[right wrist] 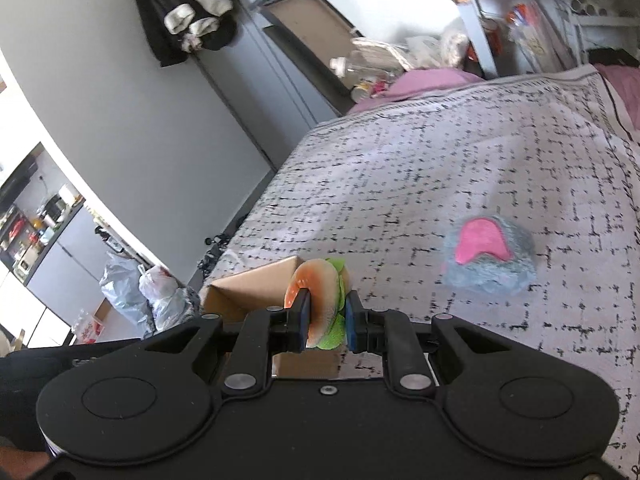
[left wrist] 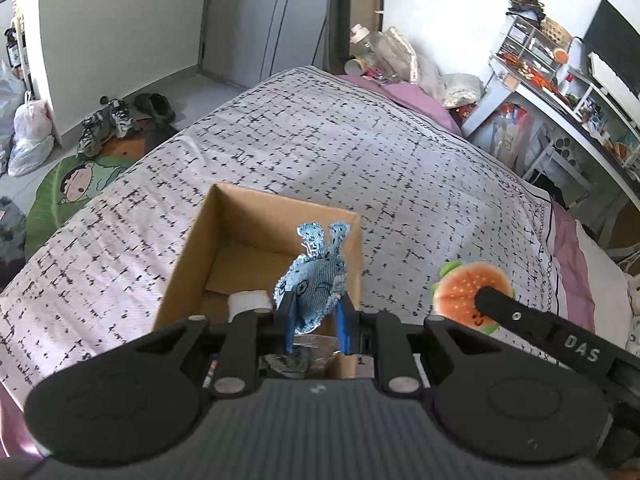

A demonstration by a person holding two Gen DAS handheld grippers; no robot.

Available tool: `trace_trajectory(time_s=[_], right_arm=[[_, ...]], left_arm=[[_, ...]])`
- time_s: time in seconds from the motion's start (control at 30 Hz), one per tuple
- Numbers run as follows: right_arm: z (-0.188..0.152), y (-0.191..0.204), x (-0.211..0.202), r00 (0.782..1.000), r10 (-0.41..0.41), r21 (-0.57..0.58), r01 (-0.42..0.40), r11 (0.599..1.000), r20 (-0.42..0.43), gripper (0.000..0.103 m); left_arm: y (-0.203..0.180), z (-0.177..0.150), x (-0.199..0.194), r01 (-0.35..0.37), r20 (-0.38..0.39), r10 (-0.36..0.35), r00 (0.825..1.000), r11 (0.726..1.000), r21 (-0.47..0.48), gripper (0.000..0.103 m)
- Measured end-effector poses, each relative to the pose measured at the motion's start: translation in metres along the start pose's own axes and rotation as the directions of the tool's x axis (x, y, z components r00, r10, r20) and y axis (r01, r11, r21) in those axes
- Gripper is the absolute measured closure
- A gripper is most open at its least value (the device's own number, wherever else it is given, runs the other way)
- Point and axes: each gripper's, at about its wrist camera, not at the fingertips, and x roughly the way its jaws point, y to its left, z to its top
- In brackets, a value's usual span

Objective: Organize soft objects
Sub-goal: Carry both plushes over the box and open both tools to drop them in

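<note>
left tongs [left wrist: 316,316] grip blue bunny [left wrist: 314,286], ears up | right tongs [right wrist: 326,320] grip burger plush [right wrist: 320,300] edgewise

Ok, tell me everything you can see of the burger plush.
The burger plush is a soft round toy: orange bun dotted with pale seeds, a small stitched smiley, green felt lettuce poking out. The right hand-held gripper pinches it edge-on between blue pads, beside the cardboard box, off the bed cover.

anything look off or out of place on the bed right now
One soft toy is left loose: the grey and pink plush lies alone on the bedspread, away from the cardboard box. Nothing looks spilled or damaged.
</note>
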Motion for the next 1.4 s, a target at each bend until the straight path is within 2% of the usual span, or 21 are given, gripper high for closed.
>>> trace_trajectory(time_s=[0.67,0.9,1.03,1.1,1.2,1.27,1.4], right_arm=[[-0.018,0.046,0.034,0.998,0.056,-0.113,-0.059,0.992,-0.03,0.085],[-0.021,0.055,0.049,0.997,0.049,-0.094,-0.055,0.994,-0.061,0.085],[-0.02,0.06,0.054,0.997,0.05,-0.098,-0.055,0.994,-0.051,0.084],[-0.02,0.06,0.056,0.997,0.057,-0.085,-0.061,0.994,-0.05,0.081],[-0.02,0.061,0.059,0.996,0.07,-0.064,-0.074,0.995,-0.063,0.07],[-0.021,0.061,0.059,0.996,0.058,-0.063,-0.062,0.996,-0.063,0.055],[-0.019,0.054,0.052,0.998,0.02,-0.034,-0.021,0.999,-0.051,0.05]], left_arm=[[0.065,-0.004,0.026,-0.022,-0.076,0.016,0.997,0.997,-0.075,0.083],[0.079,0.002,0.032,-0.011,-0.106,-0.001,0.994,0.994,-0.108,0.076],[0.081,0.006,0.03,-0.011,-0.107,0.0,0.994,0.995,-0.101,0.074],[0.081,0.008,0.027,-0.008,-0.106,-0.002,0.994,0.995,-0.097,0.072],[0.081,0.01,0.024,-0.019,-0.105,0.009,0.994,0.996,-0.086,0.067],[0.079,0.011,0.021,-0.03,-0.109,0.021,0.994,0.996,-0.08,0.062],[0.075,0.012,0.015,-0.032,-0.1,0.025,0.995,0.997,-0.063,0.055]])
